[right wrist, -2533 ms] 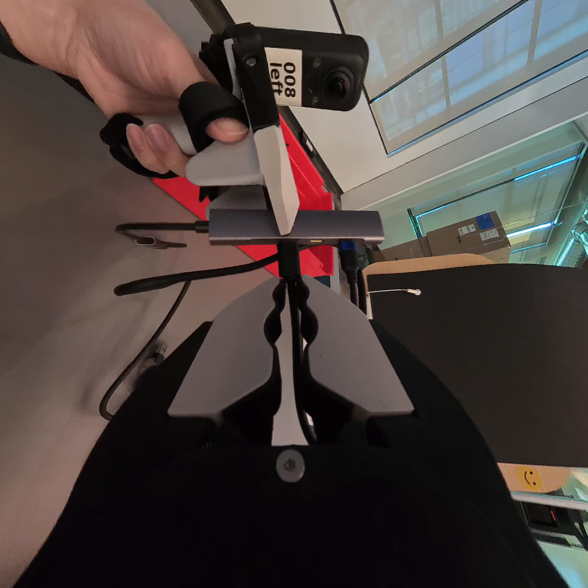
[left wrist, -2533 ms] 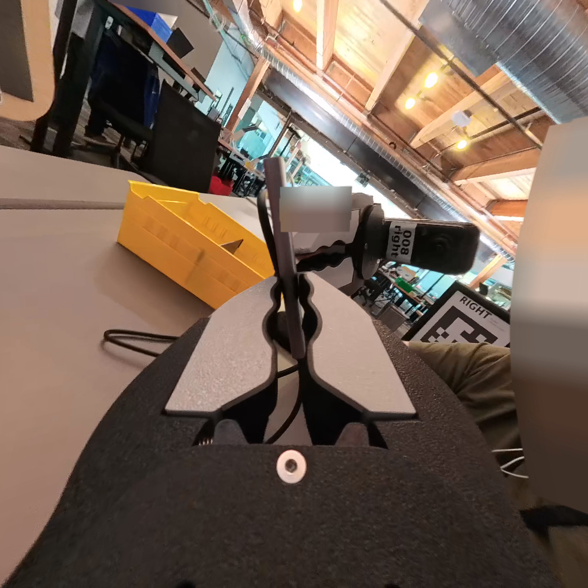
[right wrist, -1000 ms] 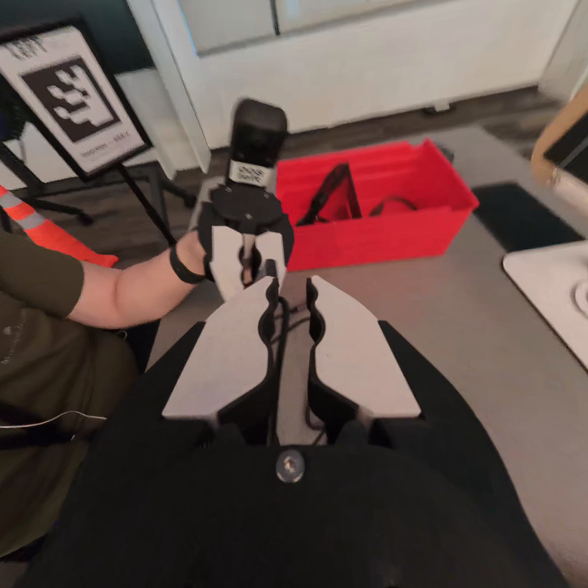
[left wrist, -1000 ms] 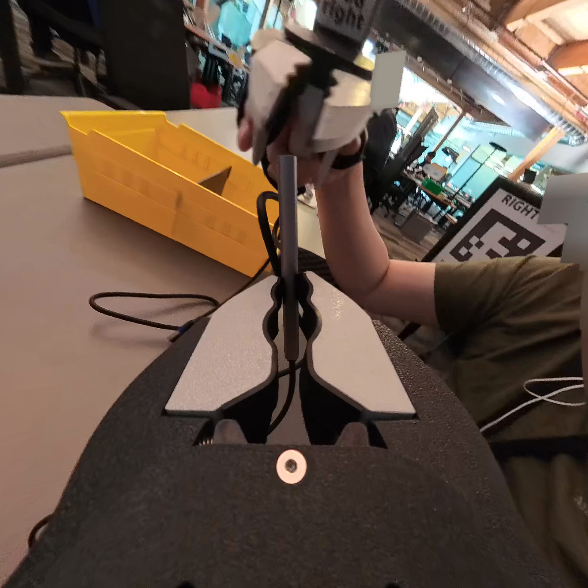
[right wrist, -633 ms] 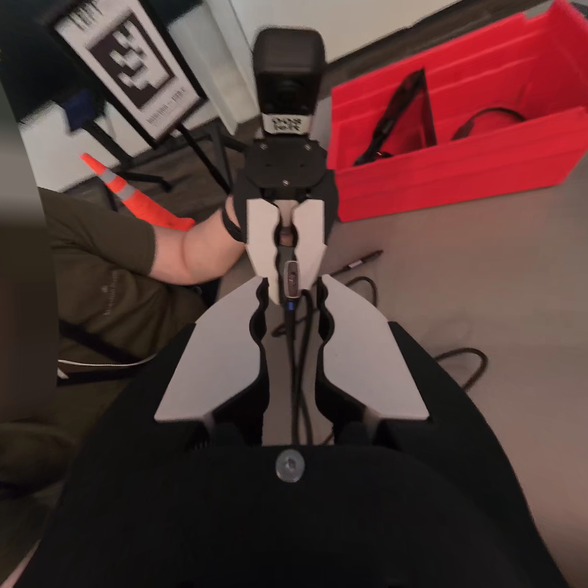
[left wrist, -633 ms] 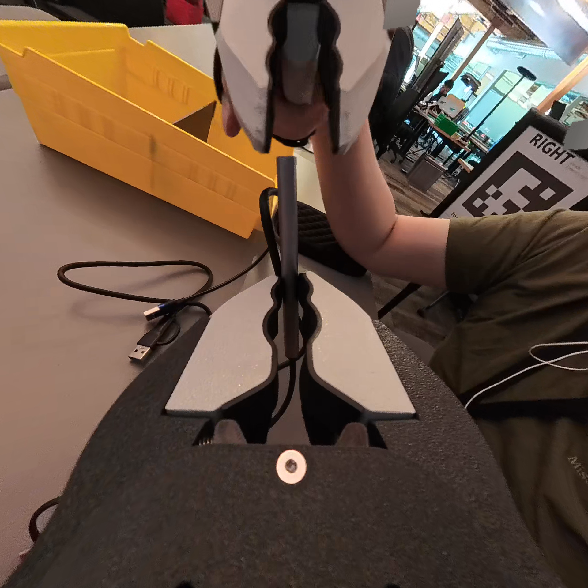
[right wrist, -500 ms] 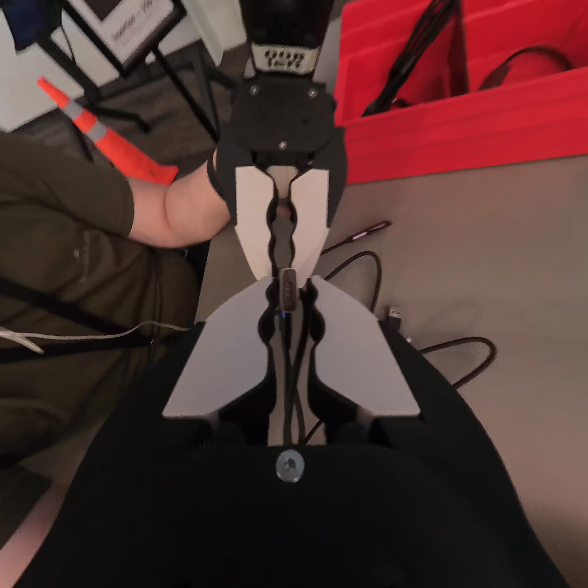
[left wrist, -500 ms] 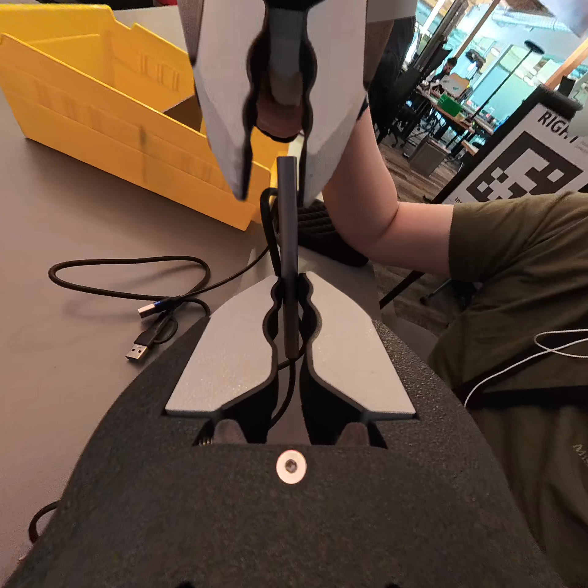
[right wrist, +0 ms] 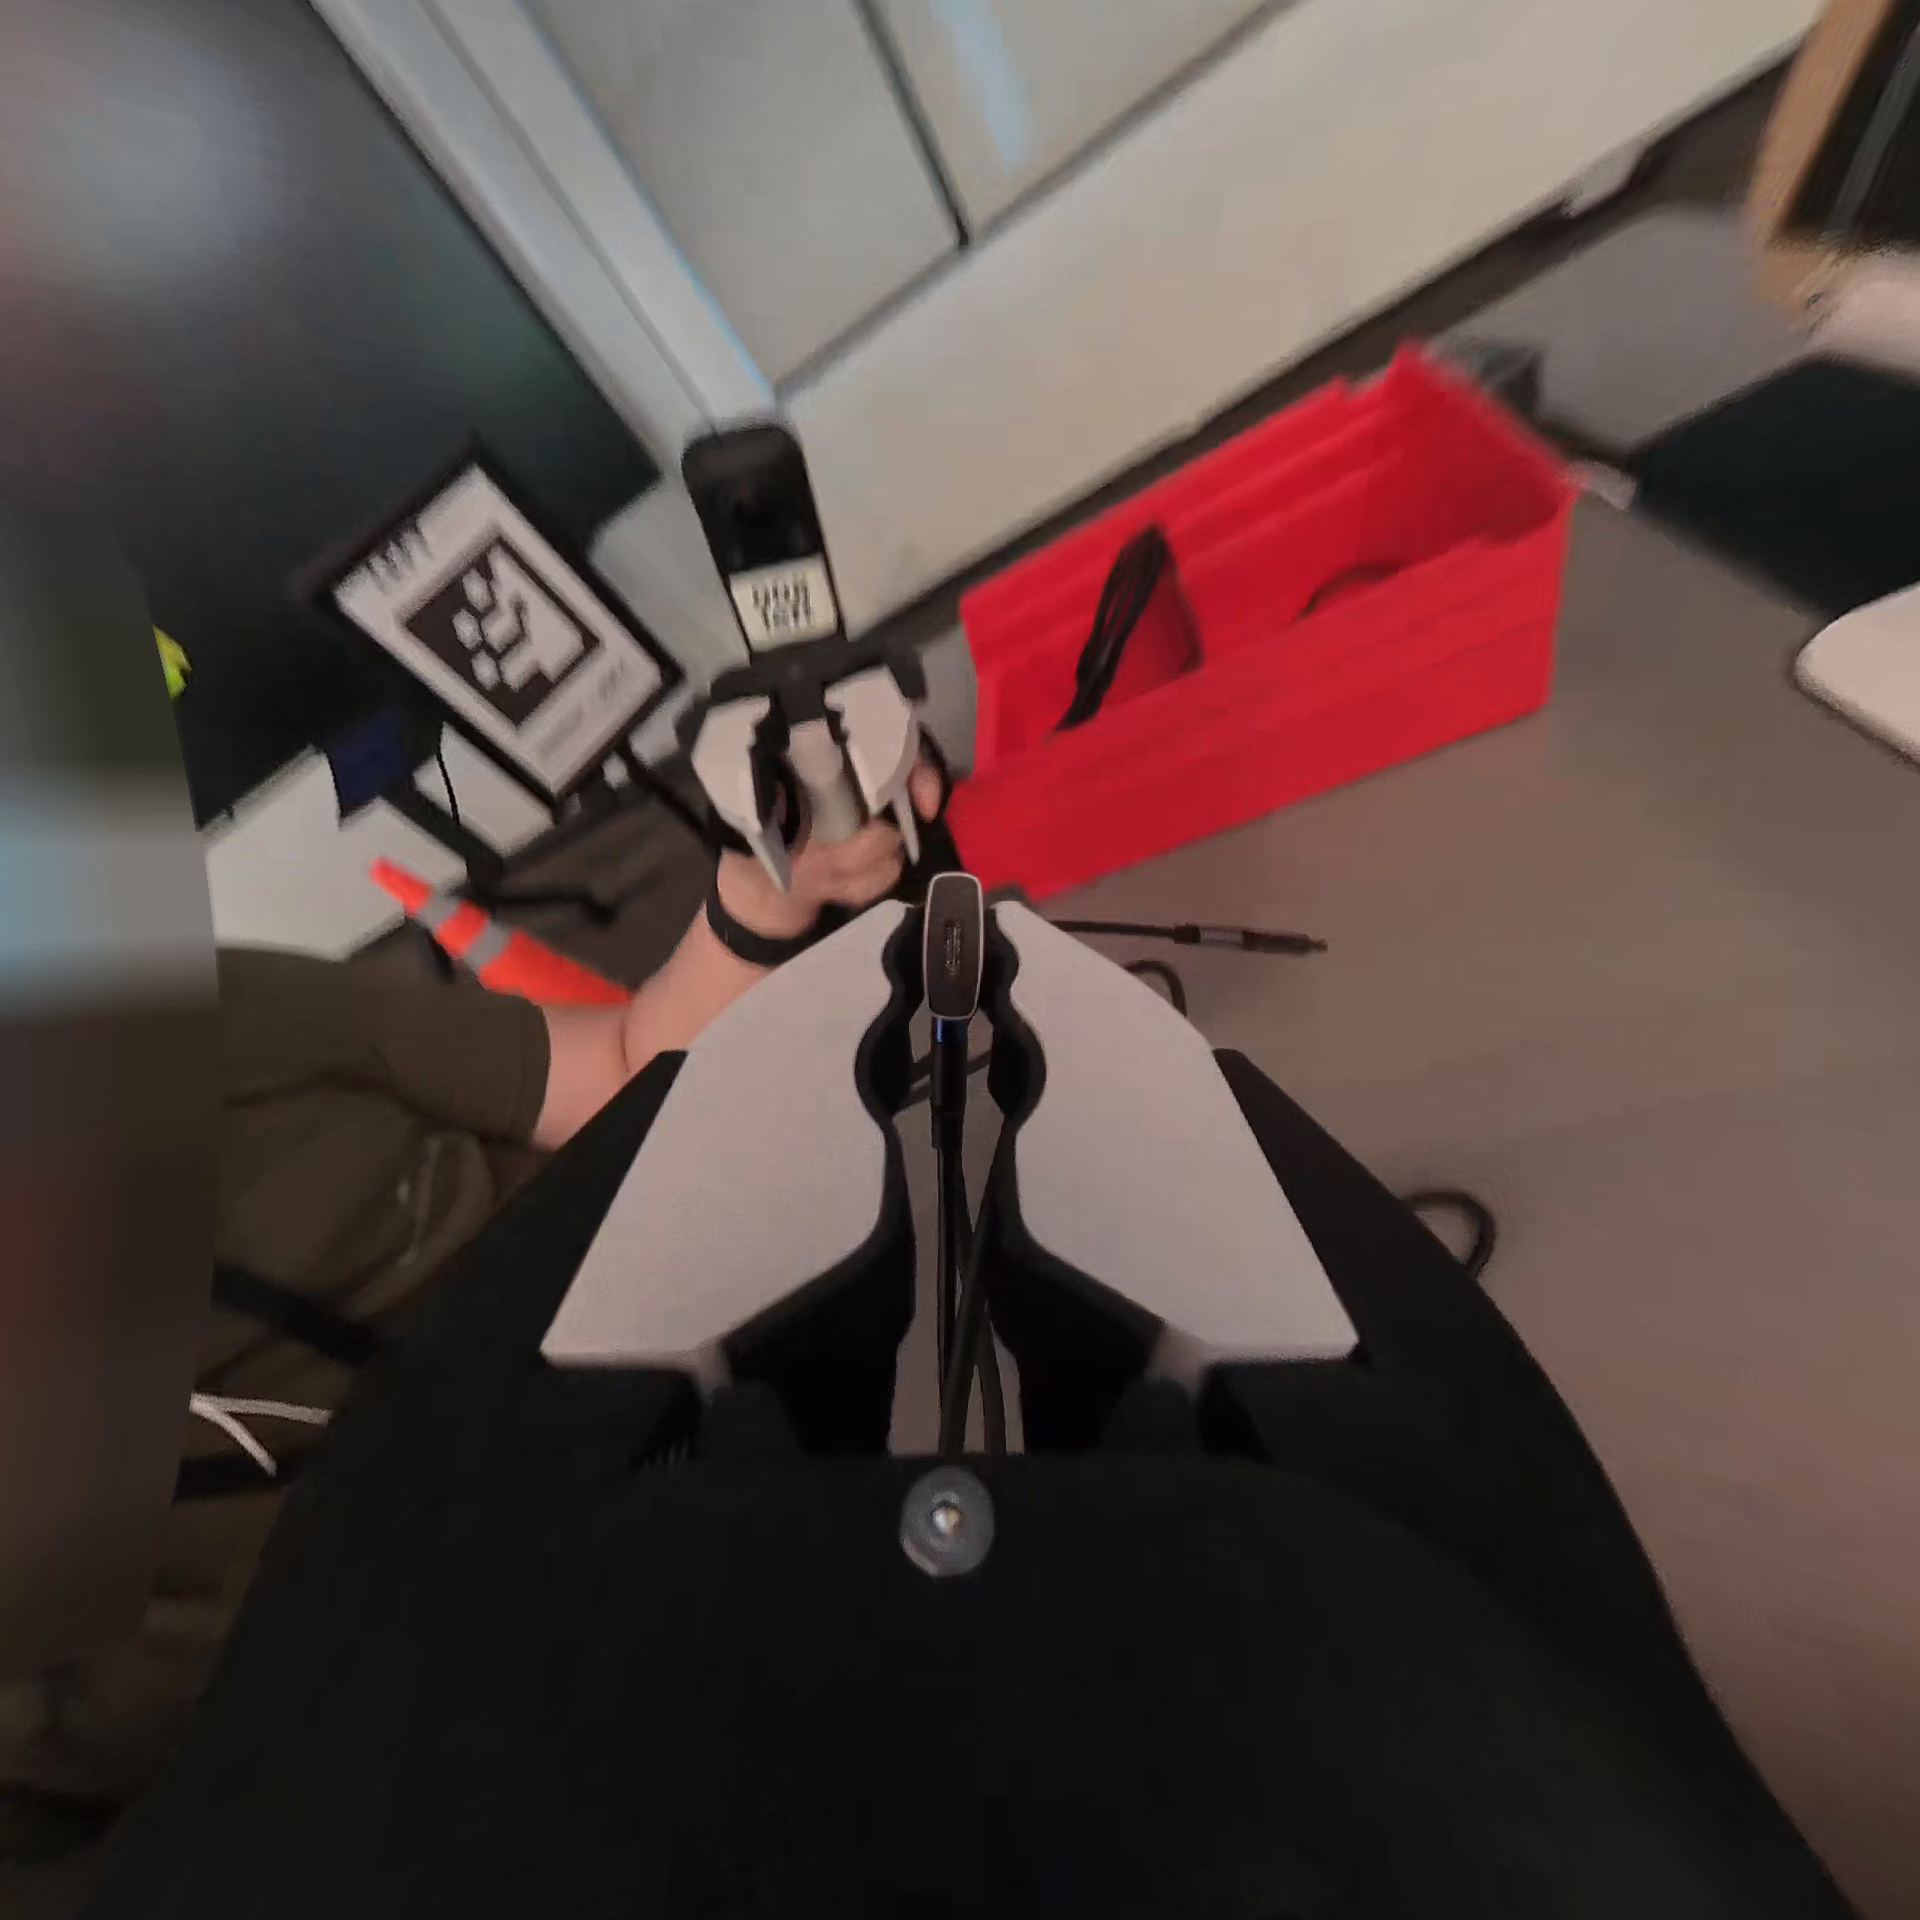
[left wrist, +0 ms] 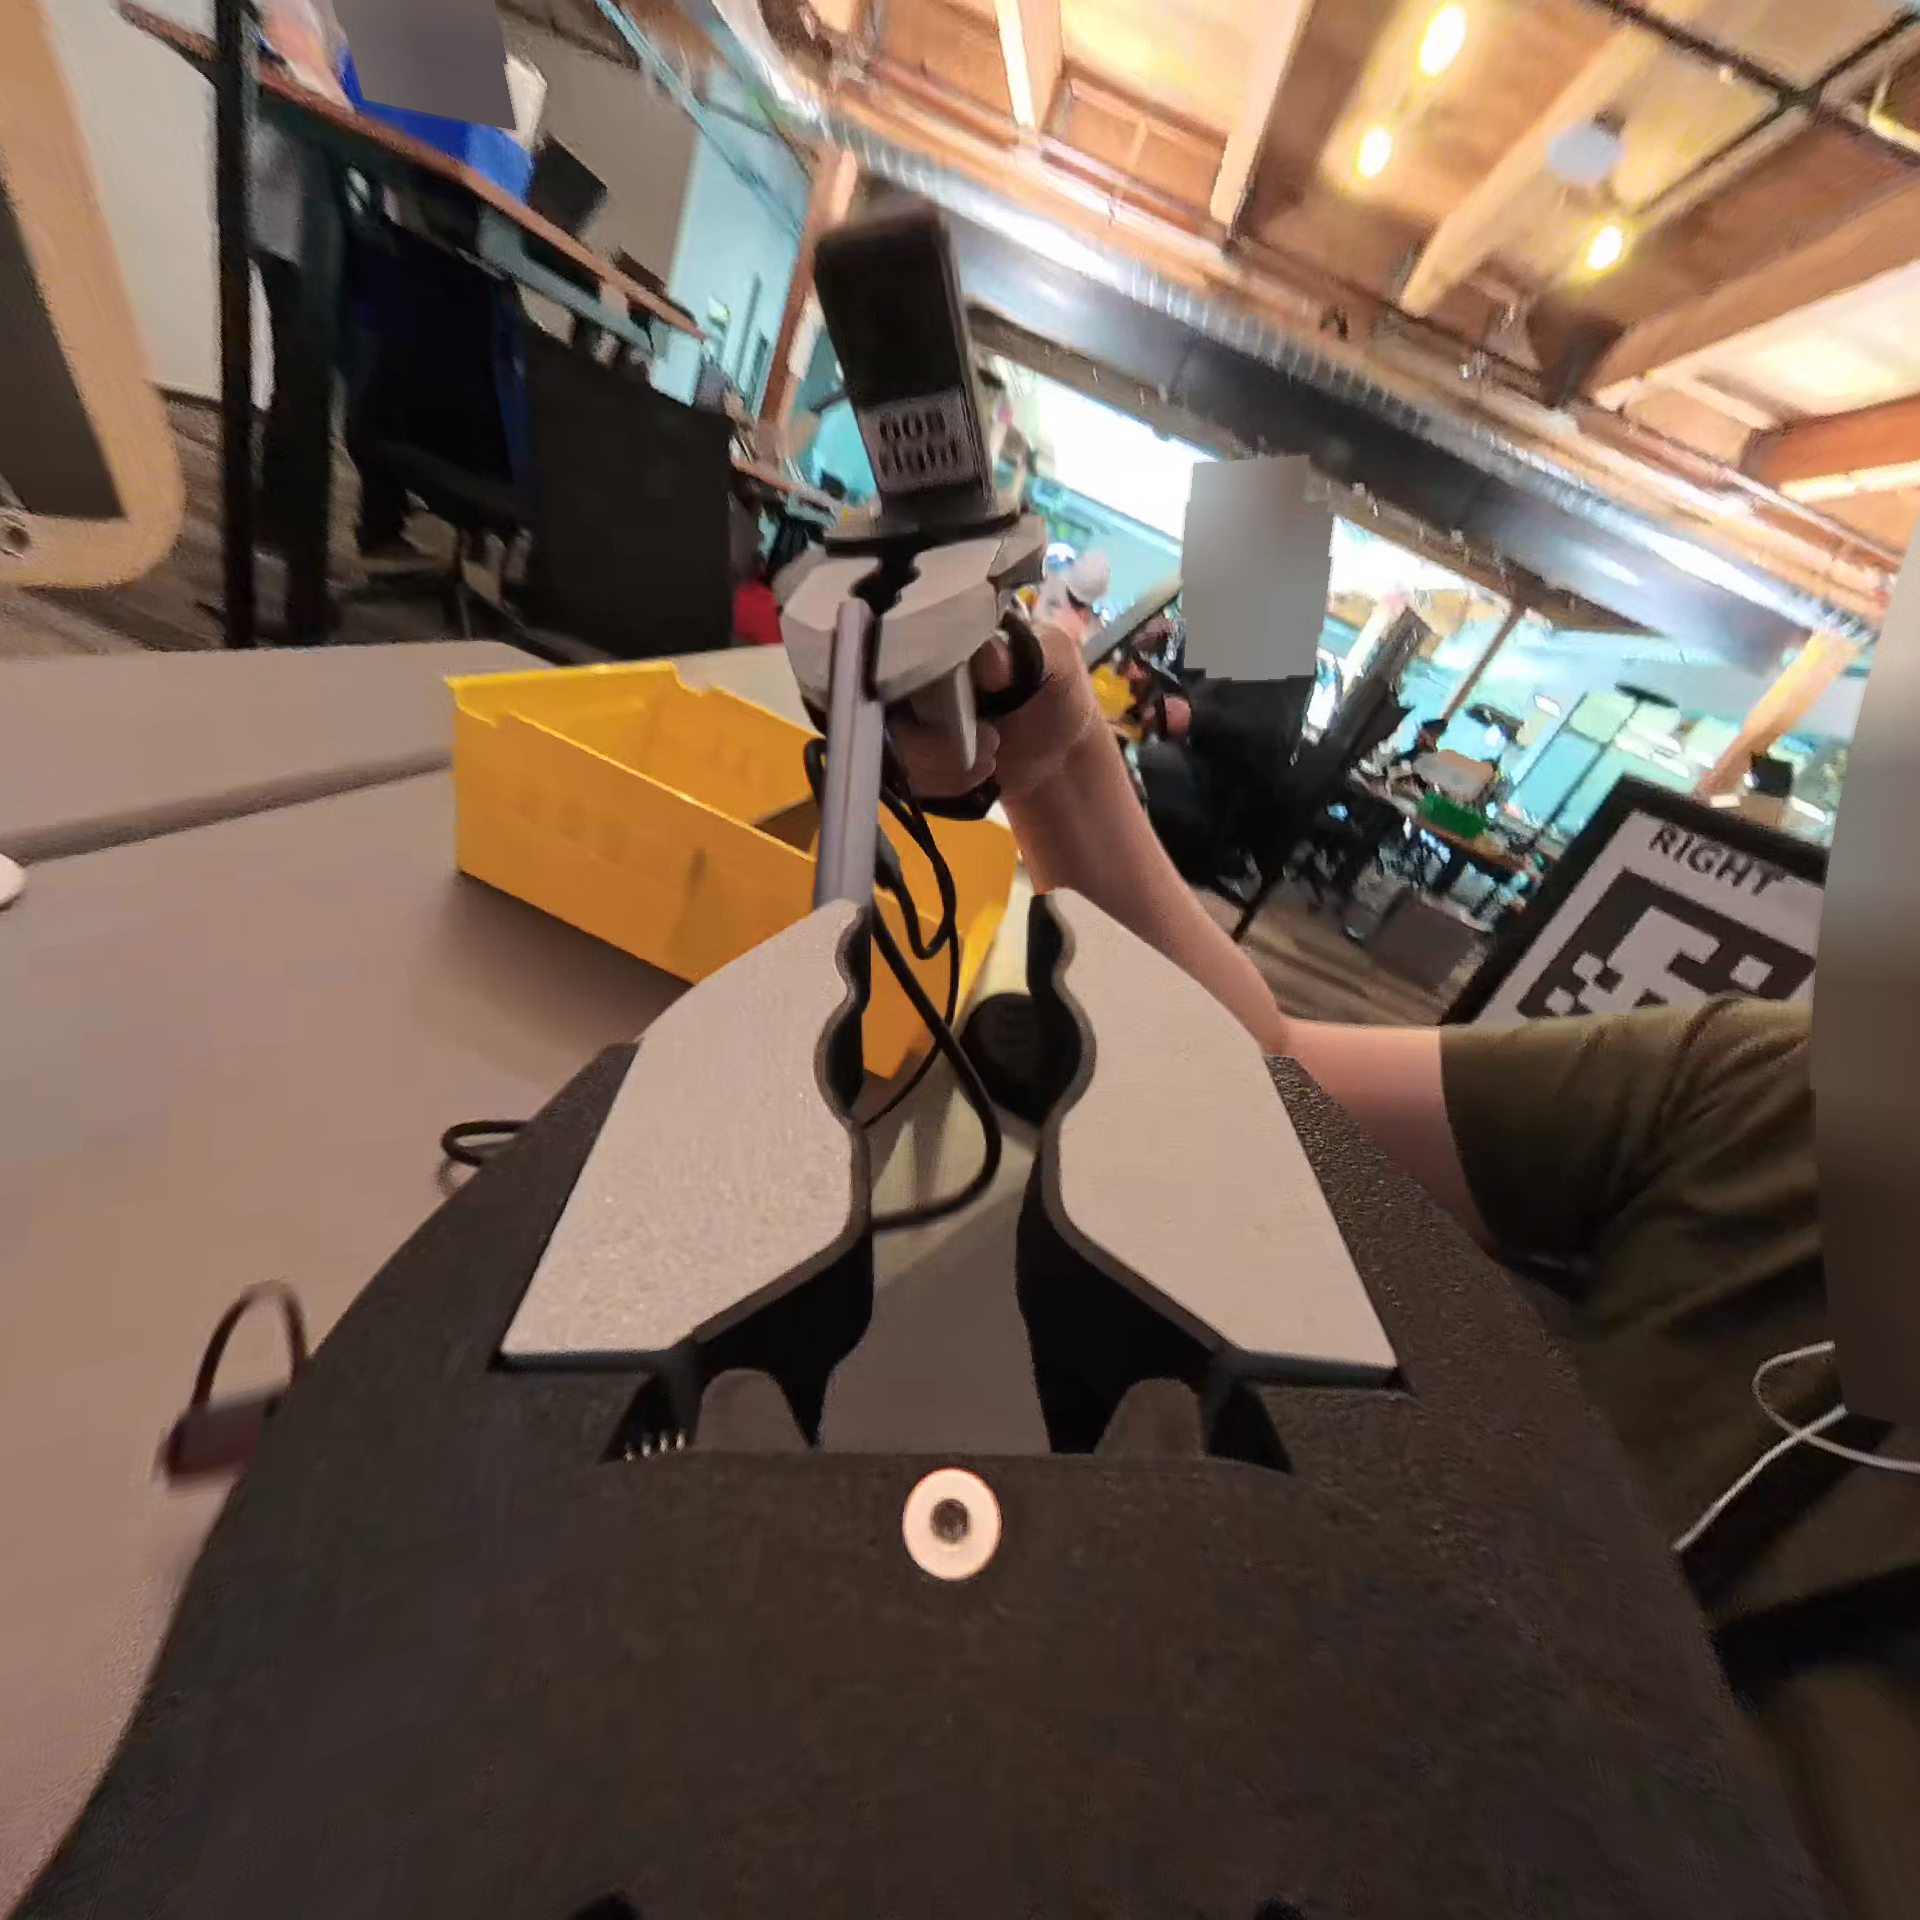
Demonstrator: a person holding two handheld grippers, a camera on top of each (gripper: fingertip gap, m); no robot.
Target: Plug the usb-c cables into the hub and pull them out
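Left wrist view: low over grey matte tabletop point(left wrist: 208, 987), looks forward-up past rectangular yellow plastic bin point(left wrist: 644, 821) to ceiling. Right wrist view: higher, tilted down, faces rectangular red plastic bin point(right wrist: 1278, 665). Cameras face each other; shared: tabletop, slim grey metal hub point(left wrist: 847, 769) held end-on point(right wrist: 953, 940).

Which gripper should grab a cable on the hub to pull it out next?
Left. The left gripper is open and empty, with the black cables hanging between its fingers below the hub. The right gripper is shut on the hub's end, so it should probably just brace it.

Hub point(left wrist: 847, 769) smooth metal; yellow bin point(left wrist: 623, 821) glossy plastic.
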